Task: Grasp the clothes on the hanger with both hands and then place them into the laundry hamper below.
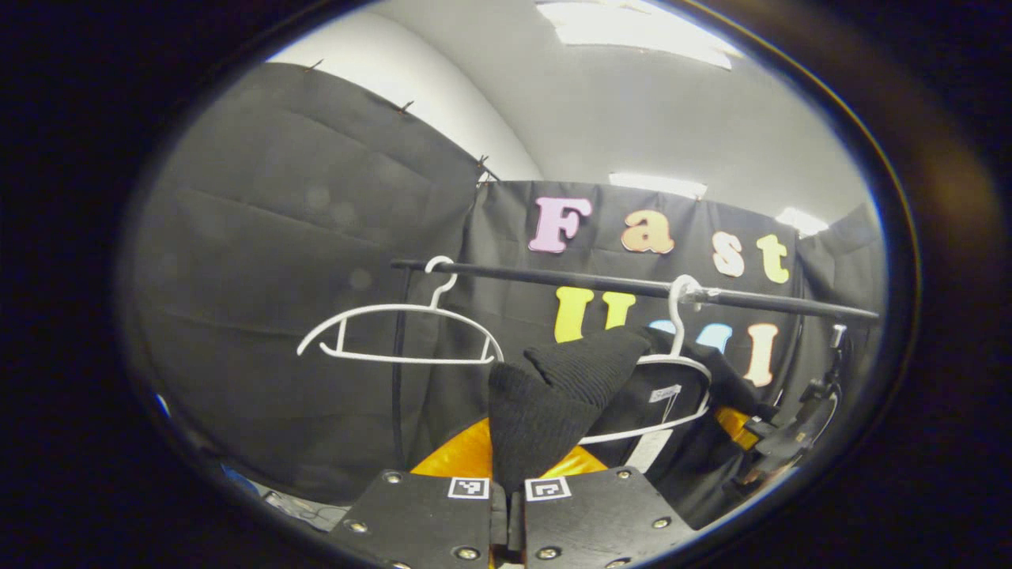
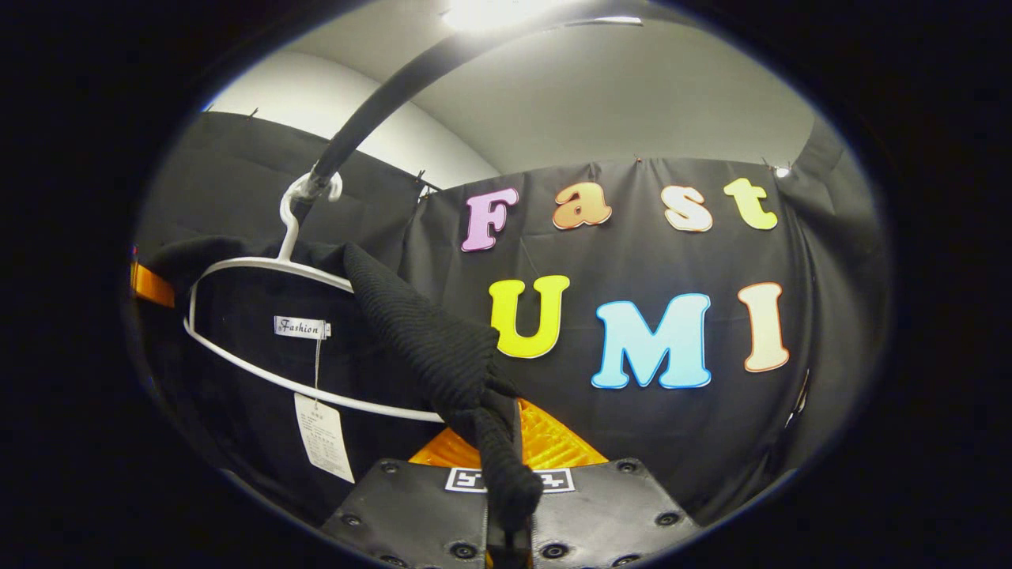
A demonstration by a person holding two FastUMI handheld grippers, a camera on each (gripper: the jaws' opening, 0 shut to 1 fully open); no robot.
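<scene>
In the left gripper view, the left gripper (image 1: 510, 474) sits at the bottom centre of the frame, its two fingers drawn close together with a fold of the black knit garment (image 1: 553, 395) pinched between them; it is clenched on the cloth. The garment rises from the fingers toward the middle right, where the rest of it drapes over a white hanger (image 1: 680, 371) hooked on a black rail (image 1: 617, 284) that runs across the middle of the frame. A paper tag (image 1: 650, 449) dangles below that hanger. A second white hanger (image 1: 399, 332), bare, hangs from the same rail at the middle left. At the lower right edge, the right gripper (image 1: 779, 442) shows side-on, close to the far side of the garment; from here I cannot tell how its fingers stand.

In the right gripper view, that gripper (image 2: 506, 490) fills the bottom centre, fingers nearly closed with a twisted strip of the black knit garment (image 2: 427, 340) squeezed between them, so it too is grasping the cloth. The strip climbs toward the upper left, over the shoulder of the white hanger (image 2: 261, 265), whose hook grips the black rail (image 2: 371, 111) curving up to the top of the frame. Inside the hanger's loop a small sewn label (image 2: 300, 326) shows at the collar, with the paper tag (image 2: 324, 437) hanging under it at the lower left.
</scene>
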